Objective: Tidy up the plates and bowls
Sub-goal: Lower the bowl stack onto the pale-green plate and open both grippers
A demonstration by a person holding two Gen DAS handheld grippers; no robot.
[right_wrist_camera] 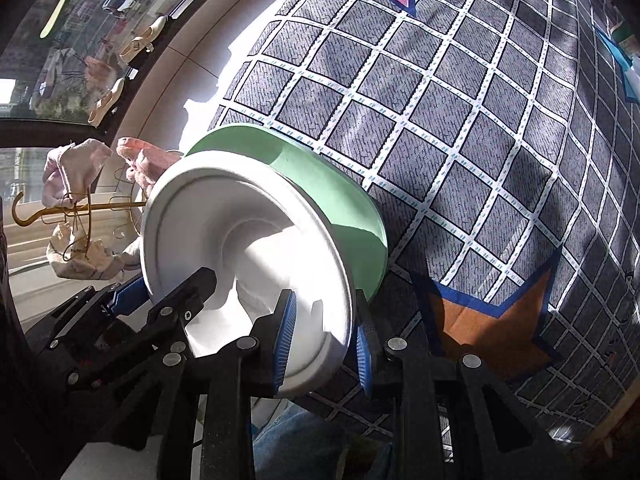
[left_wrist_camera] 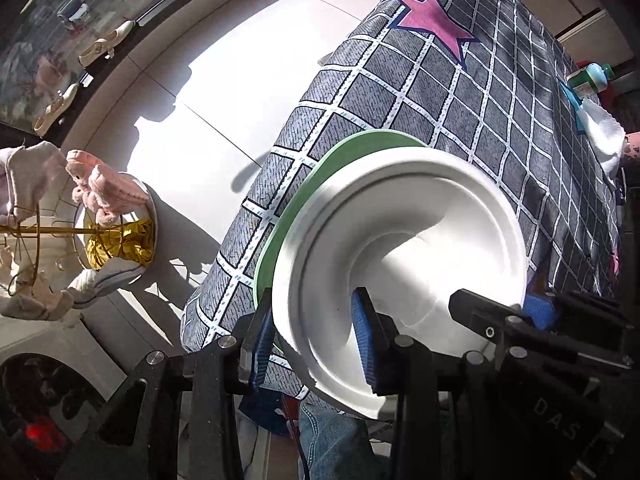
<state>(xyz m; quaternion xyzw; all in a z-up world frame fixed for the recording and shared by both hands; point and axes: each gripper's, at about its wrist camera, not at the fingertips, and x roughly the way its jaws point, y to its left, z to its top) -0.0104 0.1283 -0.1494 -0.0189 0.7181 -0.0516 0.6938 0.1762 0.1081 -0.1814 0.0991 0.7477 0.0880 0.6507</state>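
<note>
Now, with the white bowl [left_wrist_camera: 404, 256] nested in the green plate [left_wrist_camera: 296, 196] on the checked cloth [left_wrist_camera: 460, 92], your left gripper [left_wrist_camera: 316, 344] pinching its 7 o'clock rim and your right gripper [right_wrist_camera: 326, 344] the opposite edge, unclench both fingers evenly so it settles centered.

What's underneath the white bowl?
A green plate sits right under the white bowl, on the checked cloth. Only the plate's rim shows; its middle is covered, so anything else stacked between them cannot be seen.
</note>
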